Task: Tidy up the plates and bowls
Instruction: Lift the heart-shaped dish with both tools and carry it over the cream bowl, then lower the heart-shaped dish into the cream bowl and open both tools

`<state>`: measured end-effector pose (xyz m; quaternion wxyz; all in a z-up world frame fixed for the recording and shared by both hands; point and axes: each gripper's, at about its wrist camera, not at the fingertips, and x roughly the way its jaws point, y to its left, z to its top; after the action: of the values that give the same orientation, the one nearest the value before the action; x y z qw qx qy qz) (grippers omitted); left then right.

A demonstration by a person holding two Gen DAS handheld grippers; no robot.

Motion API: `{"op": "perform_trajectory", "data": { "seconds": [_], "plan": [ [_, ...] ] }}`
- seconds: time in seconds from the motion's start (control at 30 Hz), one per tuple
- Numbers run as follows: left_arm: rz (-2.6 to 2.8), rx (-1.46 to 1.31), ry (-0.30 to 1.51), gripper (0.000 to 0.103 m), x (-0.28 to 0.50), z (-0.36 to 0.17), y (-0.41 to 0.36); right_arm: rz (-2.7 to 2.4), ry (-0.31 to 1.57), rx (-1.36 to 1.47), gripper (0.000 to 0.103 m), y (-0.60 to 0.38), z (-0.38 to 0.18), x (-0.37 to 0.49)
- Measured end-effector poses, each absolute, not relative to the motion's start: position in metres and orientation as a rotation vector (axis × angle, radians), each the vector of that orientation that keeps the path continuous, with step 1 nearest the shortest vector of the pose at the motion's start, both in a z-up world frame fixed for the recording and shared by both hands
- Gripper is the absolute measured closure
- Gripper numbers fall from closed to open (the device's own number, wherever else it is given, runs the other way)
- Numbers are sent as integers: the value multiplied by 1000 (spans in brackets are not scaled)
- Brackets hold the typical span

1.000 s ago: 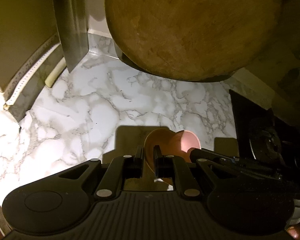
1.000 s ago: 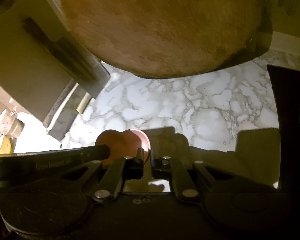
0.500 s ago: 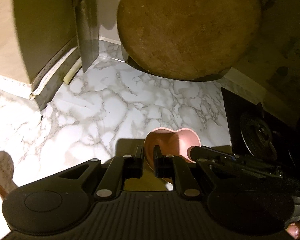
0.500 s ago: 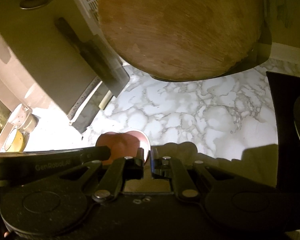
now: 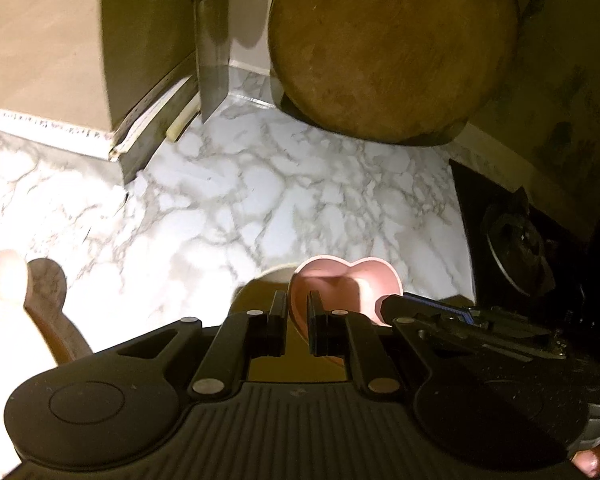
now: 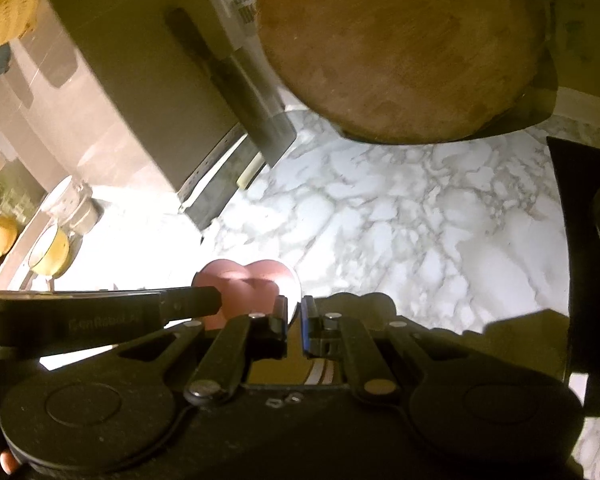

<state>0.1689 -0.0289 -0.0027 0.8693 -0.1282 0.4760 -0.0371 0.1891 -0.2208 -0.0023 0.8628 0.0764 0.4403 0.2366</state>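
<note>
A: Pink, heart-shaped, glossy: in the left wrist view the small bowl (image 5: 346, 284) is the landmark; where does everything sit around it?

B: The left gripper (image 5: 297, 312) has its jaws pinching the bowl's near-left rim, one finger outside the wall, one inside; the right gripper (image 5: 396, 304) reaches in from the bowl's right side and meets its right rim, though its jaws are hidden from this camera.

A: And beyond the bowl?

B: The white marble desk (image 5: 260, 184) spreads out past the bowl; far behind it a round wooden board (image 5: 392, 48) leans upright; a steel cleaver (image 5: 212, 52) stands up-left of the bowl against a beige cabinet (image 5: 144, 40); a black stove burner (image 5: 516, 248) lies to the bowl's right; a pale blurred shape, perhaps a thumb, shows at the far left edge, I cannot tell for sure.

A: Now the right wrist view?

B: Here the pink bowl (image 6: 252, 284) sits left of centre; the right gripper (image 6: 294, 312) has its jaws pressed nearly together on the bowl's right rim, gripping it; the left gripper (image 6: 208, 300) comes in from the bowl's left as a long dark bar ending at its left lobe.

A: Is the bowl on the desk?

B: I cannot tell whether it touches the marble desk (image 6: 400, 216) or hangs just above it; the wooden board (image 6: 400, 48) is far behind the bowl; the cleaver (image 6: 240, 88) is up-left of it; two yellow mugs (image 6: 52, 248) stand well to the bowl's left.
</note>
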Motion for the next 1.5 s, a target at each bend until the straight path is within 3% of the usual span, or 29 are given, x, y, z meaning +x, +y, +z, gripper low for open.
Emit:
{"op": "perform_trajectory", "data": {
  "seconds": [0.87, 1.5],
  "plan": [
    [-68, -184, 1089, 94, 171, -40, -27, 531, 1015, 101, 96, -203, -33, 183],
    [-68, -141, 1062, 94, 172, -39, -27, 546, 1016, 90, 78, -199, -28, 188]
  ]
}}
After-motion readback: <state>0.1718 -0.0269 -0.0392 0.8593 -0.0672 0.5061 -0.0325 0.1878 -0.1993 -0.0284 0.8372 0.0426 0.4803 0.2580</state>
